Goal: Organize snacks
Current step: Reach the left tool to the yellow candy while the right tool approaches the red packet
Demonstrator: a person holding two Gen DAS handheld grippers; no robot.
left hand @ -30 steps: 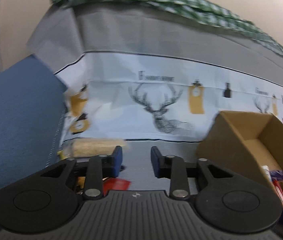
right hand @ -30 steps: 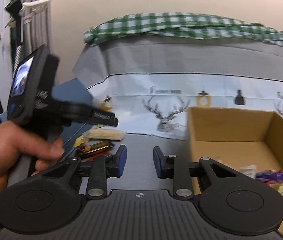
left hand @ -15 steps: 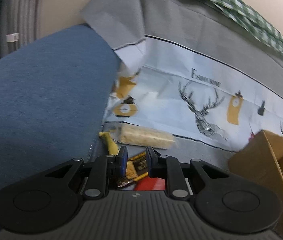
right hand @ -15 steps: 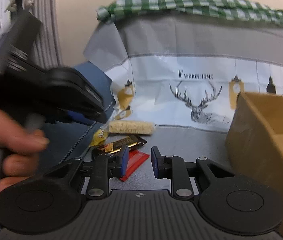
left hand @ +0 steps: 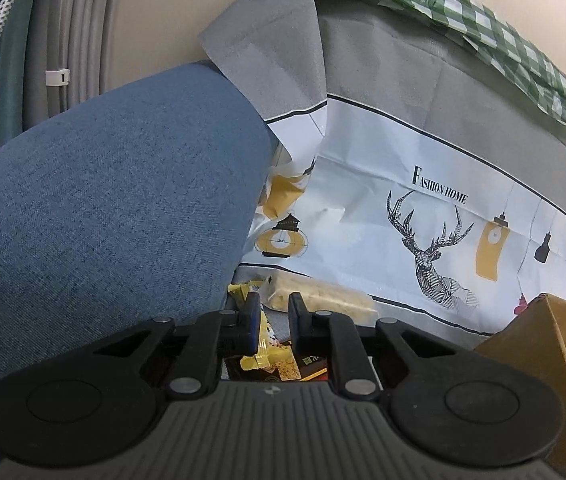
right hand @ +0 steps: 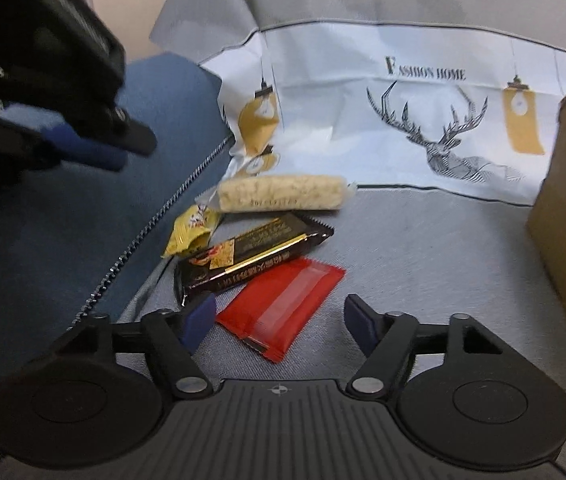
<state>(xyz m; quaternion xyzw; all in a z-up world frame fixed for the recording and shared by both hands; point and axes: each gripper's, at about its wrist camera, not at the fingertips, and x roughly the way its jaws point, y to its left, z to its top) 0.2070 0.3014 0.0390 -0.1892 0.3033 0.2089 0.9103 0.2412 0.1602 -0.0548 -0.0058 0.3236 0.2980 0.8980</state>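
Red flat foil packet sits between the wide-open right tool; left tool, narrowly parted, grips nothing above the small yellow wrapper.

Left gripper low, jaws nearly closed with a narrow gap, right gripper jaws spread wide

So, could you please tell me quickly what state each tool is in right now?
Left tool: narrowly open, holding nothing, above the yellow packet.
Right tool: wide open, empty, over the red packet.
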